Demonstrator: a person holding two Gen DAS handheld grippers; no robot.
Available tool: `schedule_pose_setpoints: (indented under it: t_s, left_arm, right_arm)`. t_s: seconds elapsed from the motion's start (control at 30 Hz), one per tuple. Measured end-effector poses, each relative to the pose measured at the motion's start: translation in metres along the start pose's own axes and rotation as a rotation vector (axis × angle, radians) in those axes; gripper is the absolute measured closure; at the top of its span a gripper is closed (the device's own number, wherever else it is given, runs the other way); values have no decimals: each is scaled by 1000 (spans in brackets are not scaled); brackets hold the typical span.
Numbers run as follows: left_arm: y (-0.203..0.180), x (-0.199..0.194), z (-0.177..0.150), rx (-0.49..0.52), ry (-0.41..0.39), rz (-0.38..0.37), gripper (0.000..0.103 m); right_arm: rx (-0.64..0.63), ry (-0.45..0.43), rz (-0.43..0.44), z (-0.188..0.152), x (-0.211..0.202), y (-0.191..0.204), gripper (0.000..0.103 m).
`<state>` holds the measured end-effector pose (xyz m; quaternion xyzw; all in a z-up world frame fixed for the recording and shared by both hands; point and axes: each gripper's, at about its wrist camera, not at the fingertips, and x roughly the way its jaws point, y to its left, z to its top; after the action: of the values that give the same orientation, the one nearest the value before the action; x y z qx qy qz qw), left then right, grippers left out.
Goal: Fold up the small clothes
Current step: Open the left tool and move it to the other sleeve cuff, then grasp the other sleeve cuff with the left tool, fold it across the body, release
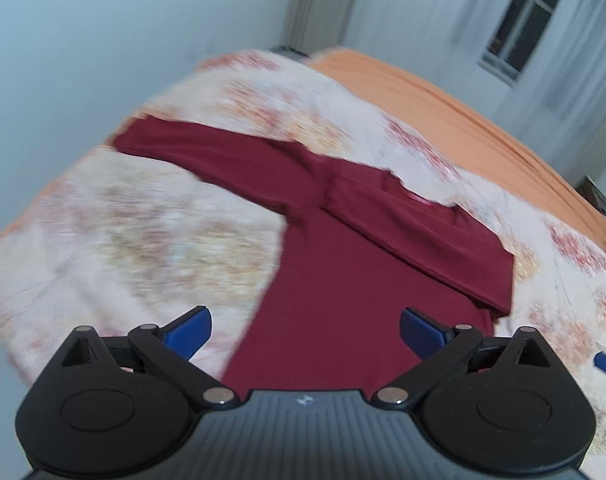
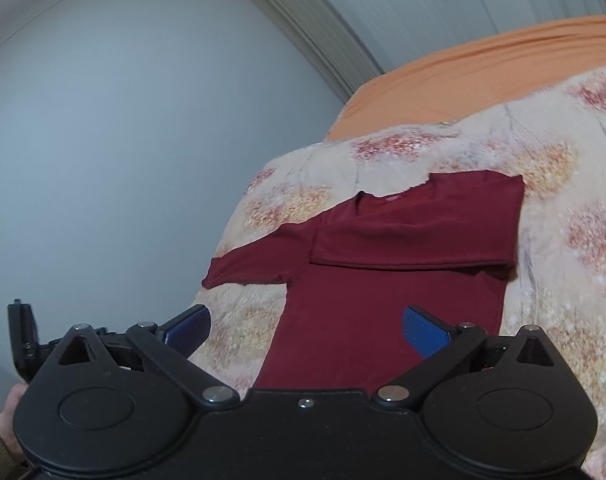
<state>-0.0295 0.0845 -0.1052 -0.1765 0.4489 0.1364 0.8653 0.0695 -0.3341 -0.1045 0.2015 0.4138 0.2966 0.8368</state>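
A dark red long-sleeved shirt (image 1: 343, 272) lies flat on a floral blanket (image 1: 143, 216). Its right sleeve is folded across the chest; its left sleeve (image 1: 207, 148) stretches out to the left. My left gripper (image 1: 305, 330) is open and empty, hovering over the shirt's lower body. In the right wrist view the same shirt (image 2: 383, 300) shows with the folded sleeve (image 2: 415, 240) and the outstretched sleeve (image 2: 255, 264). My right gripper (image 2: 307, 330) is open and empty above the shirt's lower part. The other gripper's body (image 2: 21, 336) shows at the far left.
The blanket (image 2: 563, 240) covers a bed with an orange sheet (image 1: 463, 108), which also shows in the right wrist view (image 2: 483, 64). Pale walls (image 1: 103, 40) surround the bed, with a window (image 1: 523, 20) at the upper right. The blanket drops off at the left edge.
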Motion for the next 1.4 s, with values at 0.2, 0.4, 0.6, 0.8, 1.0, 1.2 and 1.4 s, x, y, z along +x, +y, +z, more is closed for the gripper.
schedule_pose_setpoints:
  t_s: [0.2,0.4,0.6,0.8,1.0,1.2,1.4]
  left_arm:
    - [66,-25,5,-166,-85,28,1]
    - [132,-6,30,-315,-190,-41,1]
    - [194,58,77,-354,-238,-112,1]
    - [275,163,136,-503,-239,-163,4]
    - [335,265,174,-608,-255,-180,15]
    - [354,330,183,-604,-198,-167,34]
    - [363,362,183,-658,-175,-176,40]
  right_arm:
    - [-44,-42,-14,21,-6,32,1]
    - [-100,-84,-98,31,-8,69,1]
    - [-40,-60,-234,23,18,105,1]
    - [55,20,-327,12,84,141,2]
    - [69,85,-390,1,136,175,3]
    - [50,147,-415,-4,170,197,3]
    - [32,183,-400,-3,196,208,4]
